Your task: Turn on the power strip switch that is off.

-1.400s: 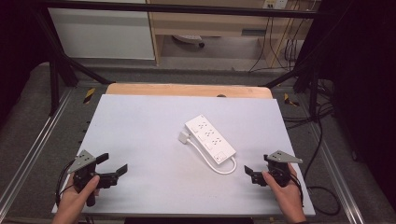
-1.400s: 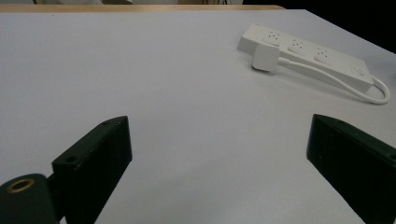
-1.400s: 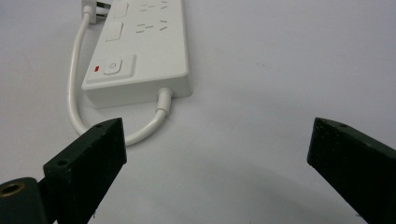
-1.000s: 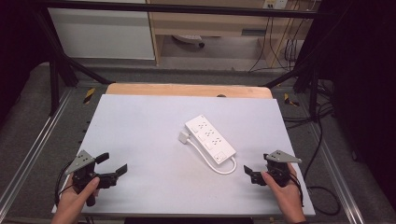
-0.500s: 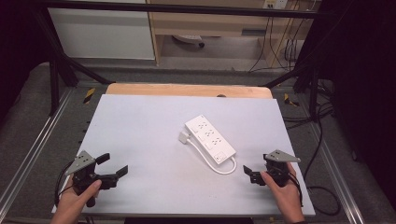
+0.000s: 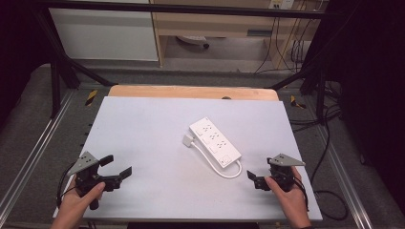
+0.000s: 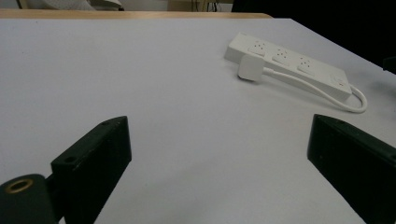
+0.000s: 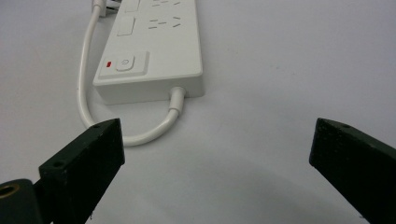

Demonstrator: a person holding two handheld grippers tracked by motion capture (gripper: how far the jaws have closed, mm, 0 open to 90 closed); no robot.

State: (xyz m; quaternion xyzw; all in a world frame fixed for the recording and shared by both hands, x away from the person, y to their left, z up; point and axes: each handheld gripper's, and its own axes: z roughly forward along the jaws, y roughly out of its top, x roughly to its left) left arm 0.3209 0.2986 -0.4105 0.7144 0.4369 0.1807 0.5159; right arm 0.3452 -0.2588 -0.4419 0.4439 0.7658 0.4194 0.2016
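Note:
A white power strip (image 6: 215, 141) lies at an angle in the middle of the white table (image 6: 153, 119). Its white plug (image 6: 187, 140) rests by its left side, and its cable (image 6: 230, 172) loops out from the near end. My left gripper (image 6: 117, 166) is held open at the front left corner, far from the strip (image 7: 289, 60), with nothing between its jaws. My right gripper (image 6: 260, 170) is open at the front right, just short of the strip's switch end (image 8: 154, 60) and the cable loop (image 8: 140, 135). It holds nothing.
A wooden strip (image 6: 191, 91) runs along the table's far edge. Metal rails (image 6: 28, 157) flank both sides. Cables (image 6: 329, 143) trail on the floor to the right, and cabinets (image 6: 110, 33) stand behind.

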